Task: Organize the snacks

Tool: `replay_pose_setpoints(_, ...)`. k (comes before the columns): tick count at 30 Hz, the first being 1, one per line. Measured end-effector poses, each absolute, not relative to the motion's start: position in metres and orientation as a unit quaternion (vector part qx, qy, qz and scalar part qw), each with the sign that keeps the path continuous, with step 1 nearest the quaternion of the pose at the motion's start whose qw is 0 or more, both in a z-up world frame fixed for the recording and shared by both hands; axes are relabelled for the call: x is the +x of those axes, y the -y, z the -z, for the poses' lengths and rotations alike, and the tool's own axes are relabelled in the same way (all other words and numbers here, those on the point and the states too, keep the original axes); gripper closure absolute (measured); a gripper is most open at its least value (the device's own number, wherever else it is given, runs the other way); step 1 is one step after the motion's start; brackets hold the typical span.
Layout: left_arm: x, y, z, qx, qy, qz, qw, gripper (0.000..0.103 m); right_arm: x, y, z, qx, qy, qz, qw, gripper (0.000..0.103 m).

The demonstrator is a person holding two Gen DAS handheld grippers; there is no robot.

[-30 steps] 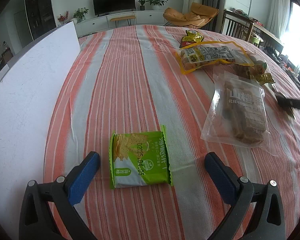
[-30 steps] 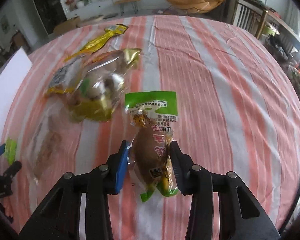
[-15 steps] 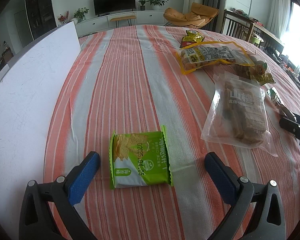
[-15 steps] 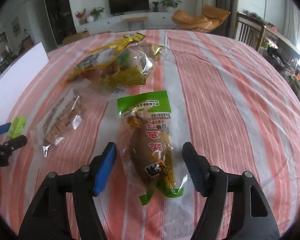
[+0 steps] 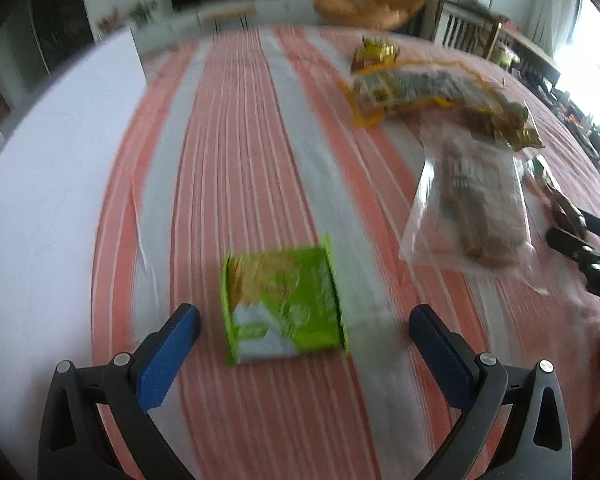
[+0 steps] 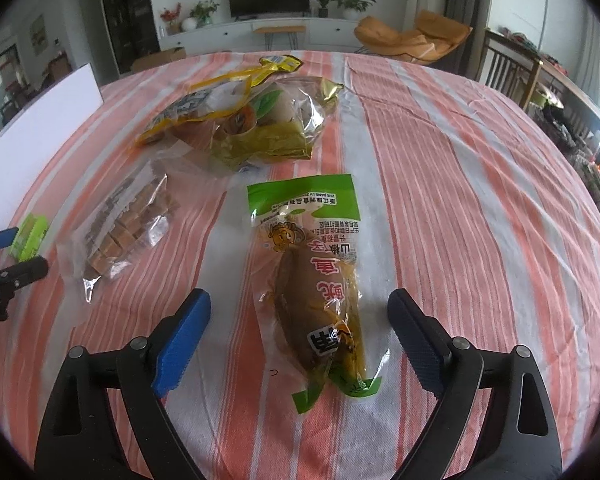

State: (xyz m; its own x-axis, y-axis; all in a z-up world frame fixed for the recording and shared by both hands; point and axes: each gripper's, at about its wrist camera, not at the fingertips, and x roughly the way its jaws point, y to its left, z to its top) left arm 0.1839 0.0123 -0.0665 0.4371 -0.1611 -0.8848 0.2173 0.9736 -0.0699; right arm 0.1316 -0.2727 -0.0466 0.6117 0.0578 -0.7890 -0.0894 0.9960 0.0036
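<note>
A green cracker packet [image 5: 282, 304] lies flat on the striped cloth, square in shape, with a pale band at its near end; the picture is blurred there. A clear bag of brown cubes [image 6: 126, 226] lies flat, slanted. A long clear pouch with a green top [image 6: 314, 276] holds a brown food piece and lies lengthwise, its green top pointing away. Further back, a yellow-edged bag [image 6: 204, 106] and a crumpled clear bag with gold corners [image 6: 284, 120] lie touching each other, partly overlapping.

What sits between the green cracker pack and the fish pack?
The clear bag of brown cubes, seen in the right wrist view, between cracker pack and fish pack.
</note>
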Motion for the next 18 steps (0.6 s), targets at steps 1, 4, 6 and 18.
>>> replay_pose_setpoints(1, 0.184, -0.021, 0.062, -0.002, -0.526, 0.12, 0.842, 0.0, 0.132, 0.273, 0.047, -0.018, -0.439, -0.041, 0.898, 0.011)
replay_pose_setpoints(4, 0.182, -0.044, 0.049, -0.055, -0.532, 0.109, 0.838, 0.001, 0.132, 0.274, 0.046, -0.013, -0.438, -0.044, 0.898, 0.011)
replay_pose_setpoints(6, 0.181, -0.042, 0.047, -0.04, -0.536, 0.107, 0.837, 0.001, 0.132, 0.275, 0.046, -0.01, -0.437, -0.047, 0.898, 0.01)
replay_pose_setpoints(18, 0.196, -0.015, 0.061, 0.006, -0.524, 0.024, 0.851, 0.053, 0.131, 0.279, 0.045, -0.004, -0.436, -0.052, 0.899, 0.01)
